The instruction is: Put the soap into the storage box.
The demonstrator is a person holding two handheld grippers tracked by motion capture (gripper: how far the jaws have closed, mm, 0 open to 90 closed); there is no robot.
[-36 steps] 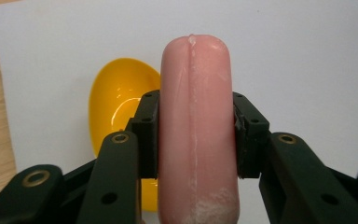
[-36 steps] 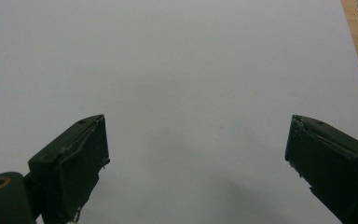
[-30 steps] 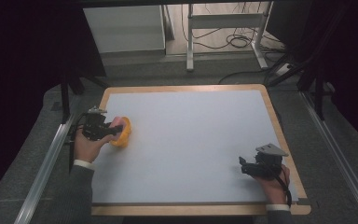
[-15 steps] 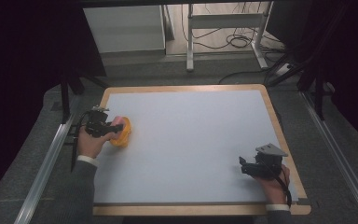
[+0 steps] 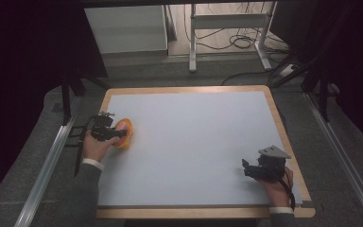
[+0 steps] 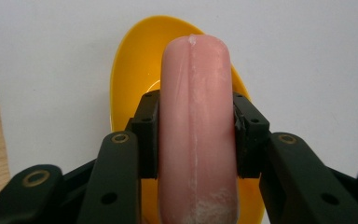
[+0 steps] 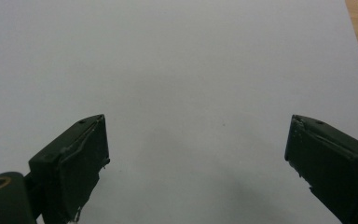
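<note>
Holding a smooth pink sausage-shaped stick [image 6: 196, 126] tight between the two black fingers [image 6: 145, 135] of the left gripper [image 5: 108, 133], right above a shiny yellow plastic bowl [image 6: 135, 74] near the left edge of the pale grey worktop [image 5: 194, 142] with its light wooden rim [image 5: 184, 89]. Lying straight along the fingers, long way pointing away from the hand, with the round far end sticking out past the fingertips and over the far wall of the bowl. Looking, by a fair guess, like a drop into the bowl comes next, so the big thing to watch: stick above bowl, bowl under and just ahead of the fingers, and a long stick over a small bowl, so maybe needing a tilt to fit. Sitting well apart on the other side, low and near the right rim, the right gripper [image 5: 260, 169] with fingers spread wide and nothing between, so the left hand much the nearer one. Seen from the left gripper view: the tight squeeze on both sides and a pale seam down the stick. Seen from the high view: both hands, far from each other, and the bowl close to the rim. Seen from the right gripper view: bare worktop between two open fingers [image 7: 72, 163].
</note>
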